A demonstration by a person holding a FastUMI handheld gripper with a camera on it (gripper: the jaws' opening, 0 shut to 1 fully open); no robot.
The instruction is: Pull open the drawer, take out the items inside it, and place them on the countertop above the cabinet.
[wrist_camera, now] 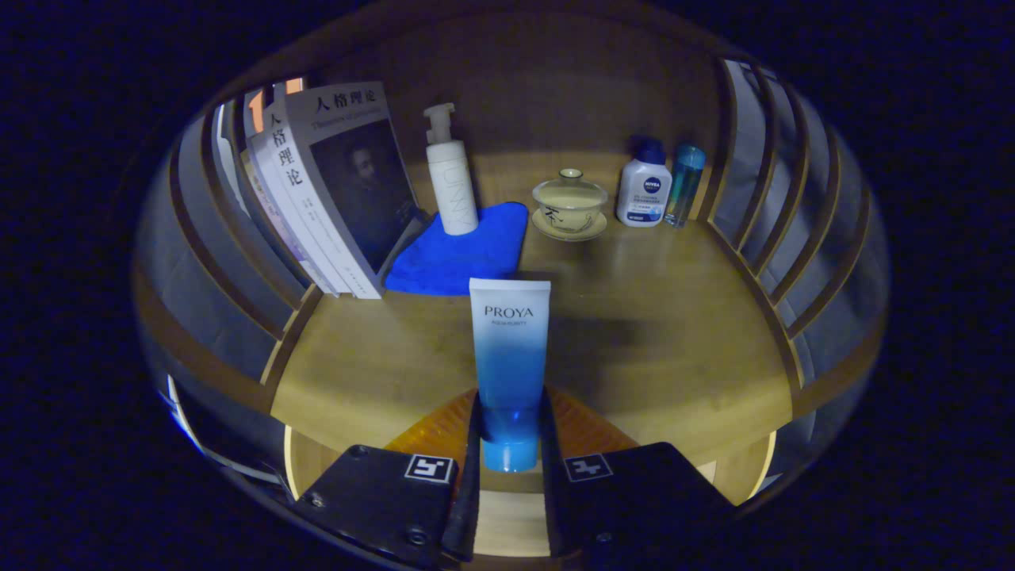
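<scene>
both jaws pinch the blue tube above the countertop.

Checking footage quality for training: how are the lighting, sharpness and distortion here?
Gripper view: dim, bluish light; fisheye bends the side slats; the tube held between the fingers is sharp; a soft shadow crosses the countertop beside it.

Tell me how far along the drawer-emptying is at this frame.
Mid-job, I'd say. The gripper is shut on a blue tube, cap end between its fingers, held upright over the wooden countertop. The tube hasn't been released yet. Whether the drawer holds more items can't be told from here.
</scene>
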